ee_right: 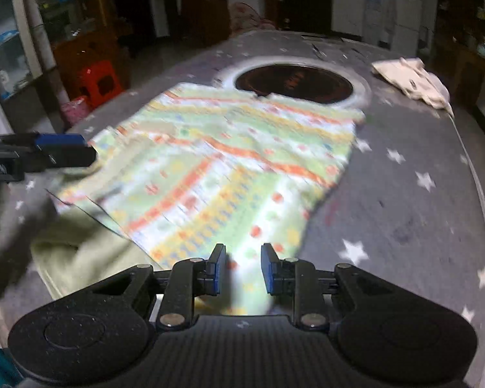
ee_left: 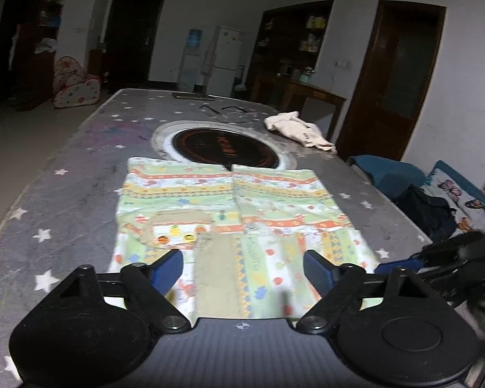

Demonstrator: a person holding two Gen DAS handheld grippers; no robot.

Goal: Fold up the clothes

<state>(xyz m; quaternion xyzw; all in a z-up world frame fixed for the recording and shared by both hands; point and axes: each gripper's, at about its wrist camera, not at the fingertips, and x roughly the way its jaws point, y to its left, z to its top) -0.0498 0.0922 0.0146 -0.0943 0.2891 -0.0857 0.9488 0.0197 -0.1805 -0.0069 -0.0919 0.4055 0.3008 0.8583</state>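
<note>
The left tongs stand spread wide and released, their blue pads clear of the patterned pants spread flat on the bench beneath them. The right tongs are parted only a little; the picture is blurred, and I cannot tell whether the pads pinch the cloth that runs up between them or merely straddle it. In the right wrist view the pants fan out from the tongs toward 12 o'clock, with a plain pale-green lining turned up at 9 o'clock, and the left tongs' blue tip enters from the left edge, just beside the garment's far-left corner. In the left wrist view the two legs lie side by side, their ends at 12 o'clock touching the rim of a round black cooktop set into the star-printed grey cover. A crumpled cream garment lies well apart at 1 o'clock, near the bench's right edge.
</note>
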